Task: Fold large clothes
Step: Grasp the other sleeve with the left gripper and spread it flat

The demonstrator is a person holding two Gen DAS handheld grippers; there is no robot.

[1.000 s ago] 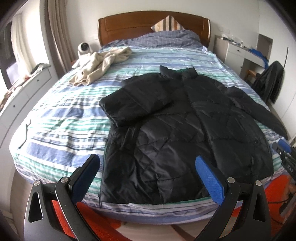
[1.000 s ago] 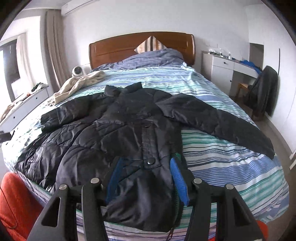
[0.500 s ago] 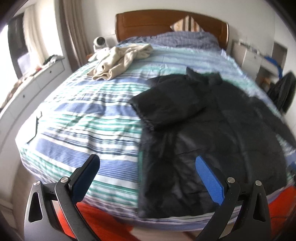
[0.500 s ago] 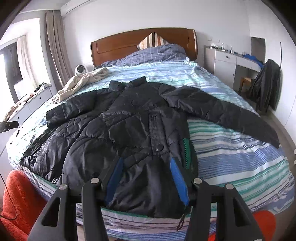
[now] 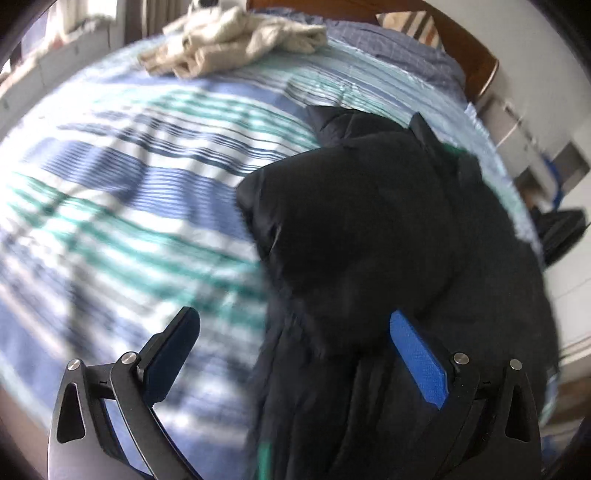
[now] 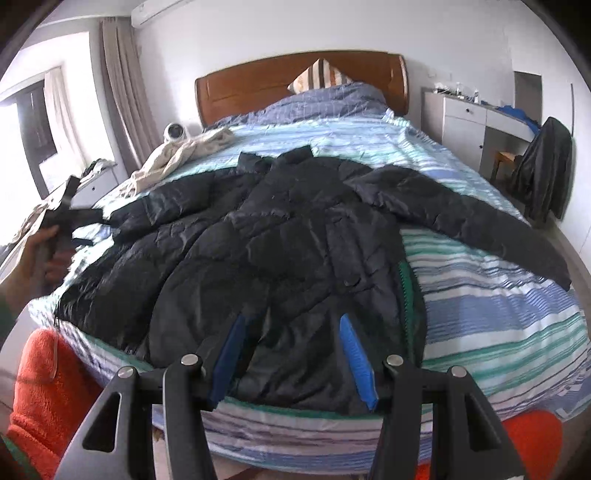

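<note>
At twelve o'clock we see a wooden headboard against a white wall; curtains hang at ten, a white dresser at two.

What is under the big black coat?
Under the black puffer jacket lies the striped bedspread, showing all around it. Green lining peeks out at one edge. Anything else underneath is covered.

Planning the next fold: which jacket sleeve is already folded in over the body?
The sleeve on the window side lies folded across the black jacket; the other sleeve stretches outward.
</note>
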